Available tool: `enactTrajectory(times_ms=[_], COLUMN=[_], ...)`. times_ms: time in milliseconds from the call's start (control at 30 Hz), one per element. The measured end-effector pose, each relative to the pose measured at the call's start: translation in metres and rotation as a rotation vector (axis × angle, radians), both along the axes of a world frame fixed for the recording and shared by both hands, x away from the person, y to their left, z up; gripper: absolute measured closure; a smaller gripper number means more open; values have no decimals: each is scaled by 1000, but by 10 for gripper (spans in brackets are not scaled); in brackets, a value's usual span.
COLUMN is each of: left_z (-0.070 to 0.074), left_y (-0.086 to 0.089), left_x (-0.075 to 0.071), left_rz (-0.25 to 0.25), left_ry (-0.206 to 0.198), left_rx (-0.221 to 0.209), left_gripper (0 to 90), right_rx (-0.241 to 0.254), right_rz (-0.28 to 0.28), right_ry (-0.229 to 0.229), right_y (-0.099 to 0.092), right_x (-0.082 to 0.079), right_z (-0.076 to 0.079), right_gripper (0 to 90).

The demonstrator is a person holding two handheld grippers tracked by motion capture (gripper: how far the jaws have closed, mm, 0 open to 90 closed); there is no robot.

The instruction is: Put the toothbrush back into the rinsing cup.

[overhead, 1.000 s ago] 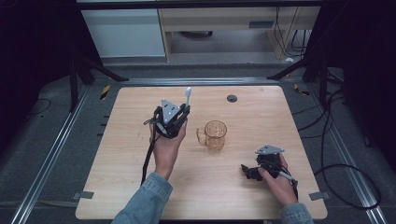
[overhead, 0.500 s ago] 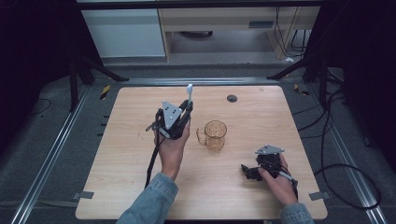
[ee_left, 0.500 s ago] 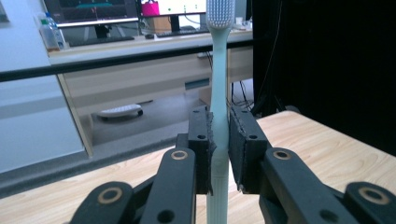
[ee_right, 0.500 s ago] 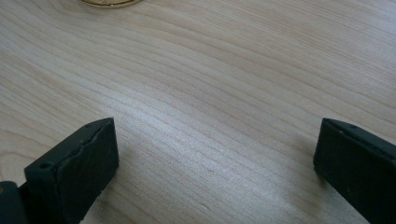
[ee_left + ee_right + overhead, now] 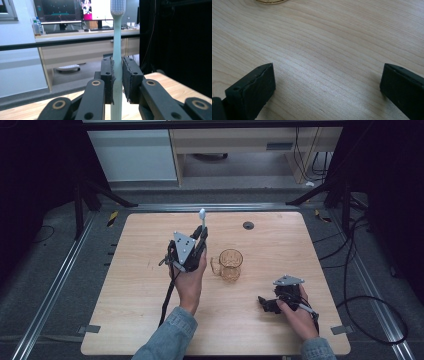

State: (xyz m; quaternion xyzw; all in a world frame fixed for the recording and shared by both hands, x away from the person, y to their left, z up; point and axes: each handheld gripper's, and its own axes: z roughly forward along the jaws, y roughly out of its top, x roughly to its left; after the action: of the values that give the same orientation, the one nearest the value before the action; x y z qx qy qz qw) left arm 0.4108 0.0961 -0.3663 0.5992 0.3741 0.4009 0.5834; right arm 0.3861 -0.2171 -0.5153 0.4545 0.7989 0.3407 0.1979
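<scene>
The left gripper (image 5: 199, 236) is lifted above the middle of the bench (image 5: 280, 240), its fingers (image 5: 108, 80) clamped from both sides on the handle of a pale green toothbrush (image 5: 117, 53), with no slack between pad and handle. In the left gripper view the brush runs straight up between the fingers, handle end low and bristle head at the top; in the high view the head (image 5: 202, 213) points toward the bench's far edge and rises clear of the gripper, so the long axis lies roughly along the gripper's own line, from the near edge toward the far one. The clear glass mug (image 5: 230, 265) stands upright just to the right of that hand, handle turned toward it, mouth open upward. The work in hand looks like setting the brush into the mug. To do it well, the hand should carry the brush over the mug's mouth, tip it until the long axis is near upright with the handle end down, lower it inside the rim without knocking the glass, and let go only once the end rests on the bottom. The right gripper (image 5: 280, 303) rests near the bench's near right corner, its fingers (image 5: 252, 87) spread wide over bare wood, holding nothing.
</scene>
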Motion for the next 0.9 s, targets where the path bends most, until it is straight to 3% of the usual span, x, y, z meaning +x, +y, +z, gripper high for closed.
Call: enactTrajectory(times_ms=[200,300,633,900], left_z=[-7,-9,-15,-30], left_y=[-5,-8,-13,-8], left_x=[0,1,-1,-2], left_rz=[-22,-26,-51,-57], left_ry=[-5,-5,-49,-34], left_rx=[-31,-27,-45,-82], left_gripper=[788,788,788,788], right_rx=[0,0,1,0], right_rz=[1,1,1,1], right_ry=[1,0,0,0], right_y=[0,0,0,0], right_x=[0,0,0,0], right_z=[0,0,0,0], right_gripper=[4,4,4,4])
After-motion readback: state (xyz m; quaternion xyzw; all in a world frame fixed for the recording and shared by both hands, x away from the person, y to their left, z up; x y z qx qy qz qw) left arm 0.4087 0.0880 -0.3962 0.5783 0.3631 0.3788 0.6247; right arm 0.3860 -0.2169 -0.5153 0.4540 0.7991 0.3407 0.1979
